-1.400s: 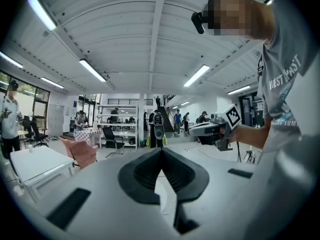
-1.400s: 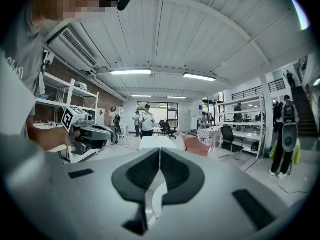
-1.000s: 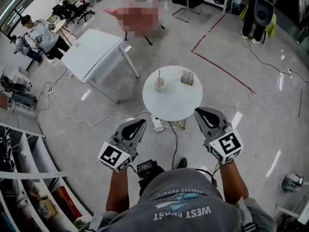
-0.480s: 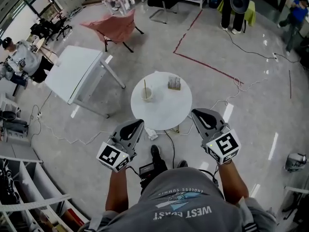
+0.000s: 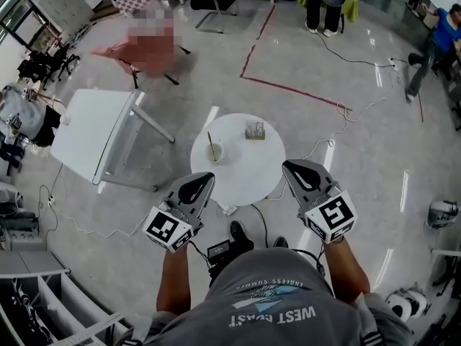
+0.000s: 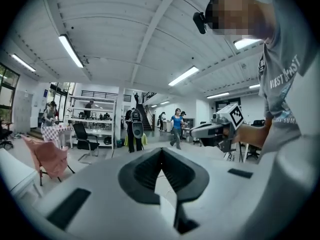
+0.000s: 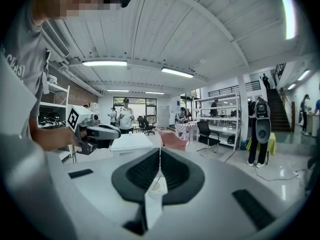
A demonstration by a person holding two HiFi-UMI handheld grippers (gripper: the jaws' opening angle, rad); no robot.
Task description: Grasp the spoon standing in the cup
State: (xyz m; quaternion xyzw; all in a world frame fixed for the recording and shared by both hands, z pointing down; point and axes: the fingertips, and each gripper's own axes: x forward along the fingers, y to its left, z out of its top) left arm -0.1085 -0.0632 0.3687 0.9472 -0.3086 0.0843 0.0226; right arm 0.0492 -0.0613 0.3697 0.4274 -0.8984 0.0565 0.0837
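1. The left gripper (image 5: 201,180) has its two dark, ribbed jaw pads pressed together with nothing between them. Its pale grey shell is smooth plastic, and a cube with black-and-white square markers (image 5: 166,230) sits at the back.
2. The right gripper (image 5: 291,166) is the same make. Its jaws are also closed and empty, the pads meeting in a thin seam, and its own marker cube (image 5: 332,215) faces up.
3. In the head view both grippers point forward. The left tip lies over the near-left edge of the round table (image 5: 248,171) and the right tip just off its near-right edge. How high they sit above it cannot be told.
4. The round table has a flat, matte white top.
5. The cup (image 5: 214,153) stands near the table's left edge, well apart from both grippers. It is small, pale and round.
6. The spoon (image 5: 210,143) stands in the cup as a thin straight stick, its handle leaning slightly to the far left.
7. A small boxy holder (image 5: 253,130) with upright pieces sits near the table's far edge, to the right of the cup. What it contains is too small to make out.
8. The floor (image 5: 374,143) is glossy pale grey and reflects the ceiling lights. It carries a red tape line (image 5: 288,89) and loose black cables (image 5: 346,114).
9. To the left stands a rectangular white table (image 5: 86,132) on slanted legs.
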